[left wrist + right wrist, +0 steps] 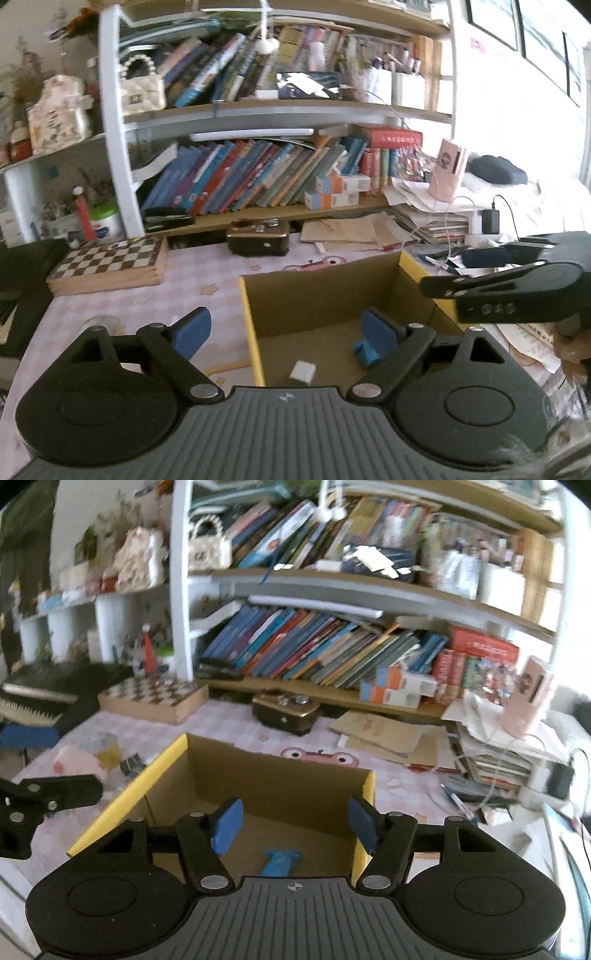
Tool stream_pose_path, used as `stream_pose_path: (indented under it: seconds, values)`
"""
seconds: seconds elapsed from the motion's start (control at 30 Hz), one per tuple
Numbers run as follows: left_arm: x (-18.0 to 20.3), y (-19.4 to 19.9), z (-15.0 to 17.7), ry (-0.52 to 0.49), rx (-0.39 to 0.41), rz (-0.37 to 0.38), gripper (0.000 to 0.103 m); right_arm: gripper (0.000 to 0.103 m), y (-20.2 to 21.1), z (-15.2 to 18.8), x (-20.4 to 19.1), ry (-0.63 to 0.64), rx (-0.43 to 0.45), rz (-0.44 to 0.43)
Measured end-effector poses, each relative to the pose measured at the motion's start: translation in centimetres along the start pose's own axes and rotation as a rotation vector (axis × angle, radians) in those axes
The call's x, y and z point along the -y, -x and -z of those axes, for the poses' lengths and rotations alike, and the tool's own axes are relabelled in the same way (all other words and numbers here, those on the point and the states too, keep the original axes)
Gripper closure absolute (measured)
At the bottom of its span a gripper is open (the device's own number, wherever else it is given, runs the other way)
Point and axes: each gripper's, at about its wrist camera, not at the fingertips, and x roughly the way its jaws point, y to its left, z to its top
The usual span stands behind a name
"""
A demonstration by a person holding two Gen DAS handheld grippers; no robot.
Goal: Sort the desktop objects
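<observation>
Brown cardboard box with yellow rim (246, 295) sits open on the pink checked tabletop (192, 280). Both the left hand-held gripper (284, 334) and right hand-held gripper (294, 825) hover over it, jaws spread, empty. Inside lie a small white square eraser (303, 370) and a blue plastic piece (279, 862).

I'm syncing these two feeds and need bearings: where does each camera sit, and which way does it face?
Left wrist: rides the left gripper, facing the bookshelf over the cardboard box; its open jaws show, and the right gripper enters at right.
Right wrist: rides the right gripper above the box, facing the shelf; jaws open, left gripper at left.
Shared: box, chessboard, shelf.
</observation>
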Motion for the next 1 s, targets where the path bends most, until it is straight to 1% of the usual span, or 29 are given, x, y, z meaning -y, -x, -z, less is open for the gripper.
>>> stream_pose_path:
  seconds: [0.17,0.33,0.47,0.67,1.0]
  values:
    - [-1.0,2.2,1.5,0.052,0.036,-0.035,0.011,0.038,2.3,1.6,-0.5,-0.058,0.041,0.059]
    - [-2.0,3.9,3.8,0.081,0.064,-0.067,0.011,0.038,4.0,3.6,-1.4,-0.117,0.052,0.124]
    - [-3.0,4.5,5.3,0.097,0.046,-0.079,0.011,0.038,4.8,5.2,-2.3,-0.143,0.032,0.166]
    - [-4.4,5.7,7.5,0.110,0.018,-0.065,0.011,0.038,5.8,7.6,-4.1,-0.178,-0.009,0.208]
    - [-7.0,8.1,10.7,0.109,-0.025,-0.043,0.011,0.038,7.6,10.4,-8.8,-0.247,-0.066,0.271]
